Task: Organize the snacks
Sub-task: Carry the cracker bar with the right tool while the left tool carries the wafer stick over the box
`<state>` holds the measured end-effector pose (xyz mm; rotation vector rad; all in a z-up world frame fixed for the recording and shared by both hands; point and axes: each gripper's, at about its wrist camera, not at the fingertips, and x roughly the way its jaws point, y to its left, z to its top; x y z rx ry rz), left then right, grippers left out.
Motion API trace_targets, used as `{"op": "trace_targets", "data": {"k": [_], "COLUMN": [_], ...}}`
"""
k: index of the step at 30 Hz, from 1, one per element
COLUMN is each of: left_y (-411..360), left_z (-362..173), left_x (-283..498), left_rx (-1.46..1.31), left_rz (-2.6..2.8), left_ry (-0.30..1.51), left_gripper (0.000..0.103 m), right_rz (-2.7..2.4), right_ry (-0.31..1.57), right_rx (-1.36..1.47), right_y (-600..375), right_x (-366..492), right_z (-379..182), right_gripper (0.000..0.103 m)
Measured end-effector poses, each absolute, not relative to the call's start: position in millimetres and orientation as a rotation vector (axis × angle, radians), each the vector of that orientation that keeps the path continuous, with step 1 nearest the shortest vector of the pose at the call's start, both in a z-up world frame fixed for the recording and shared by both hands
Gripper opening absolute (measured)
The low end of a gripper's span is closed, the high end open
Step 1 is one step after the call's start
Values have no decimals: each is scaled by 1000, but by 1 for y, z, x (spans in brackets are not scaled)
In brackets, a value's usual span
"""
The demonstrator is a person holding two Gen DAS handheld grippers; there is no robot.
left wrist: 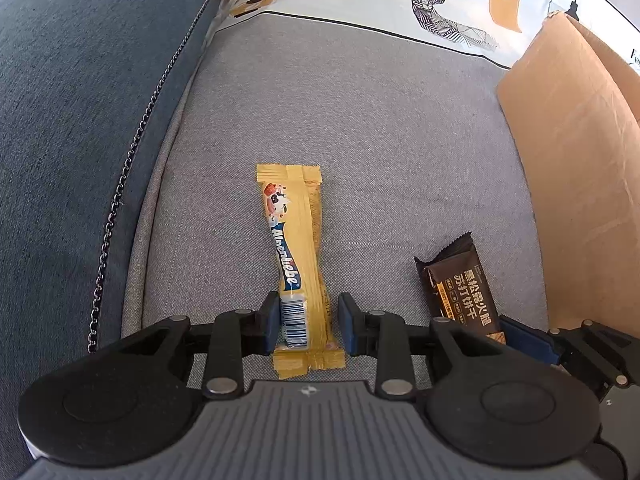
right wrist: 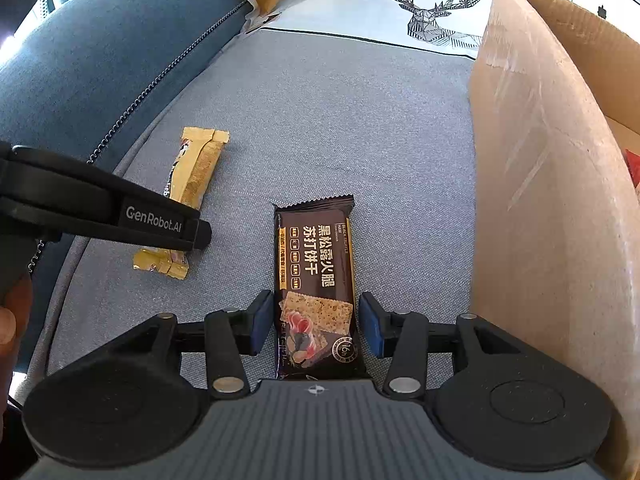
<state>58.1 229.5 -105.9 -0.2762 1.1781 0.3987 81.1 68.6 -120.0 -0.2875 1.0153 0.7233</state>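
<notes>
A grey sofa cushion (left wrist: 360, 128) carries everything, with an open cardboard box (right wrist: 540, 200) standing at its right side. The yellow snack stick (left wrist: 294, 264) lies lengthwise straight ahead of the left tool (left wrist: 307, 326), its near end between the pads. The pads stand slightly parted, with a gap showing on the right side, so nothing is gripped. The dark cracker packet (right wrist: 316, 280) likewise runs along the right tool (right wrist: 316, 326), whose pads stand clear of both edges. The right tool is nearer the box.
</notes>
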Motion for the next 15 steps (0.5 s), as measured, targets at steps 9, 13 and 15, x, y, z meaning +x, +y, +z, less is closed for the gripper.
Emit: {"op": "trace_targets", "data": {"k": [9,13,15], "left_y": [228,230,231], "left_z": [-105,-97,-90], "left_x": [59,57,54], "left_rx": [-261,-273,-288], "left_rz": [402,416,429], "left_ry": [1177,1135,1103], "left_gripper": [27,27,27], "right_rz": [721,727,732], "right_ry": [994,986,951], "right_rx": [-312,-252,-234], "right_y": [71,67,64], "right_x": [77,78,77], "right_z": [-118,-111,-102], "right_gripper": [41,41,41]}}
